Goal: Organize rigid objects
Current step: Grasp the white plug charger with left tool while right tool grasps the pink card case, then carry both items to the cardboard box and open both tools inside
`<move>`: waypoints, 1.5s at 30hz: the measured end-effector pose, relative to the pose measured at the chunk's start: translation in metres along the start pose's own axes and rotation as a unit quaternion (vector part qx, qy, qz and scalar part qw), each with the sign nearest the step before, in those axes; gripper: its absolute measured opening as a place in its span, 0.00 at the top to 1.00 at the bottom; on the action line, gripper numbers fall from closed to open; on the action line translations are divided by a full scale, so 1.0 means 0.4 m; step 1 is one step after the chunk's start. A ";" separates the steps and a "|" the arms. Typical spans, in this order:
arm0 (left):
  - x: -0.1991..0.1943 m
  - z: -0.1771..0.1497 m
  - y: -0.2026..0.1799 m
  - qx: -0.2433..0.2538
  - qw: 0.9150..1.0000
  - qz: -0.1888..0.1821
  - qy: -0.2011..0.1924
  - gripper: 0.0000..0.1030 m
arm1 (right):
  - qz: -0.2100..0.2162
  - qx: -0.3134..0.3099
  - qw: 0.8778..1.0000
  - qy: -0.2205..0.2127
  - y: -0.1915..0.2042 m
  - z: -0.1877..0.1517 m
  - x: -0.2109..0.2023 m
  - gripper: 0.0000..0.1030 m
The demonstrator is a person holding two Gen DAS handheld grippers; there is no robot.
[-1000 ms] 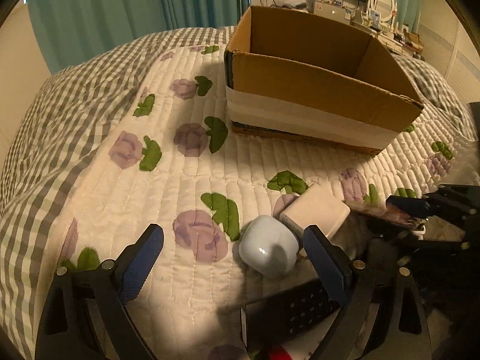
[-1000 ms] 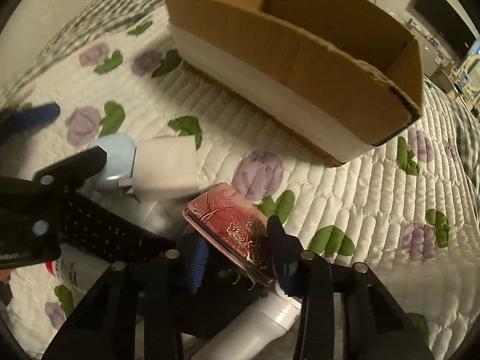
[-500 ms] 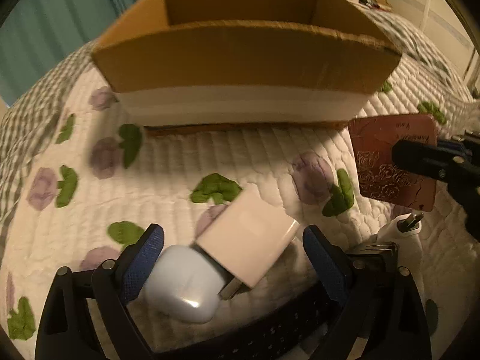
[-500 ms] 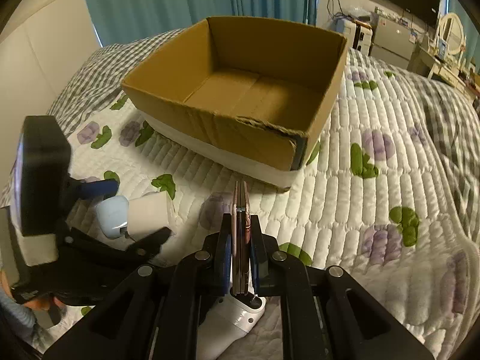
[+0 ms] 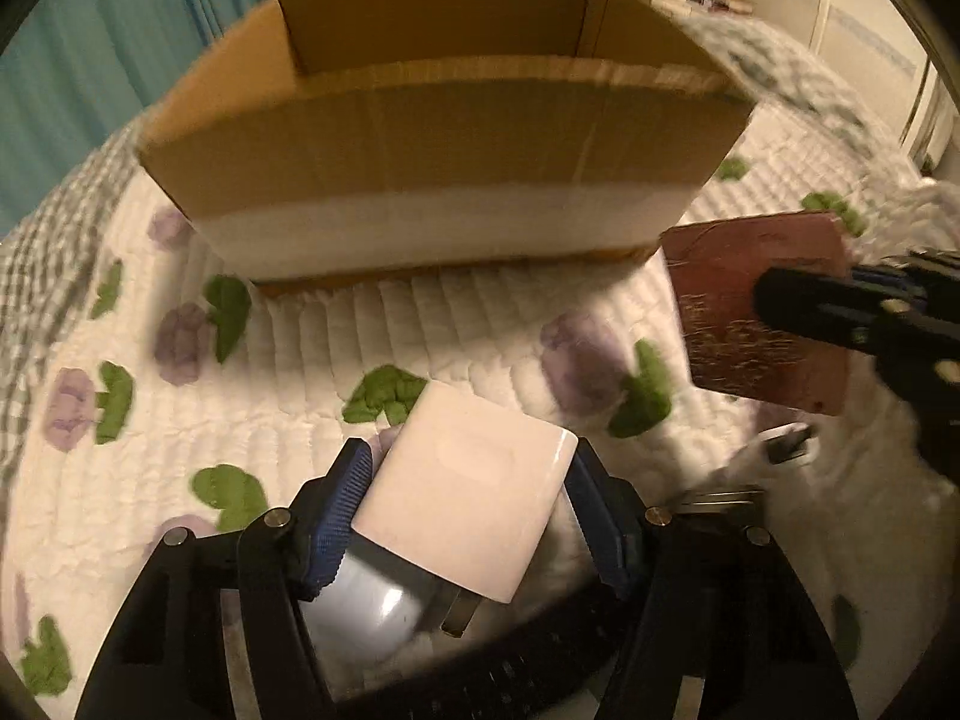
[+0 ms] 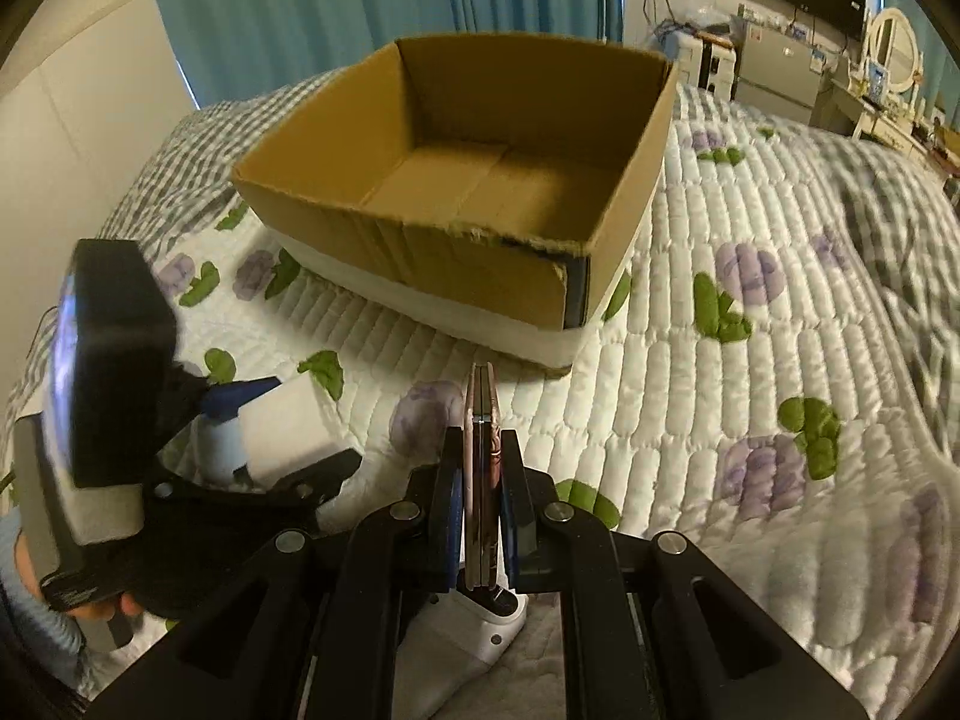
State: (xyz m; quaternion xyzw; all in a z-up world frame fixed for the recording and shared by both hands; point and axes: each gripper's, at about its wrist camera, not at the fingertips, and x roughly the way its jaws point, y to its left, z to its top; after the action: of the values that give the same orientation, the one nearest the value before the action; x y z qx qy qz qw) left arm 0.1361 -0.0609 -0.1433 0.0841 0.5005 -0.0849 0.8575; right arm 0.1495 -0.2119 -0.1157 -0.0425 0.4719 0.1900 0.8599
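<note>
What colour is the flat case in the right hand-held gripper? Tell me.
Dark red case, faintly patterned; left wrist view shows it best.

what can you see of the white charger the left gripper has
The charger is a glossy white plastic cube with rounded edges and a faint round mark on its top face. A metal prong juts from its near end. It sits tilted between the closed jaws of the left gripper, blue pads pressing both sides, its near end over a pale blue case, above the quilt, in front of the box.
</note>
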 end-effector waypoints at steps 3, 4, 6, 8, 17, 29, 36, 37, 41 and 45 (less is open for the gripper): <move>-0.079 0.006 0.012 -0.009 0.999 -0.001 -0.034 0.35 | -0.011 -0.012 1.000 -0.016 0.020 0.006 -0.038 0.91; -0.103 0.013 0.014 -0.012 0.999 -0.002 -0.045 0.35 | -0.012 -0.014 1.000 -0.020 0.024 0.011 -0.053 0.91; -0.161 0.031 0.027 -0.017 0.997 -0.002 -0.070 0.35 | -0.017 -0.016 0.999 -0.030 0.030 0.023 -0.083 0.91; -0.206 0.081 0.028 -0.018 0.995 0.002 -0.096 0.35 | -0.025 -0.022 0.998 -0.045 0.036 0.044 -0.122 0.91; -0.274 0.303 0.107 -0.040 0.984 -0.007 -0.172 0.35 | -0.054 -0.055 0.989 -0.124 0.059 0.235 -0.254 0.91; -0.005 0.447 0.158 -0.049 0.993 -0.007 -0.103 0.35 | -0.055 -0.036 0.994 -0.090 -0.041 0.418 -0.051 0.91; 0.056 0.444 0.155 -0.052 0.993 0.002 -0.109 0.26 | -0.052 -0.029 0.996 -0.063 -0.091 0.413 0.048 0.91; 0.053 0.445 0.159 -0.056 0.992 0.001 -0.113 0.24 | -0.050 -0.025 0.997 -0.061 -0.097 0.412 0.055 0.91; 0.016 0.443 0.169 -0.061 0.990 -0.002 -0.129 0.24 | -0.051 -0.018 0.997 -0.056 -0.108 0.415 0.072 0.91; -0.052 0.427 0.168 -0.054 0.988 0.013 -0.146 0.24 | -0.042 -0.016 0.998 -0.040 -0.108 0.419 0.091 0.91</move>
State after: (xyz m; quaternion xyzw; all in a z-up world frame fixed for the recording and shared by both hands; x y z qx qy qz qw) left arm 0.2856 -0.0332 -0.0385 0.0304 0.3722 -0.0582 0.9258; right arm 0.3163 -0.1992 -0.0578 -0.0689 0.4316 0.1626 0.8846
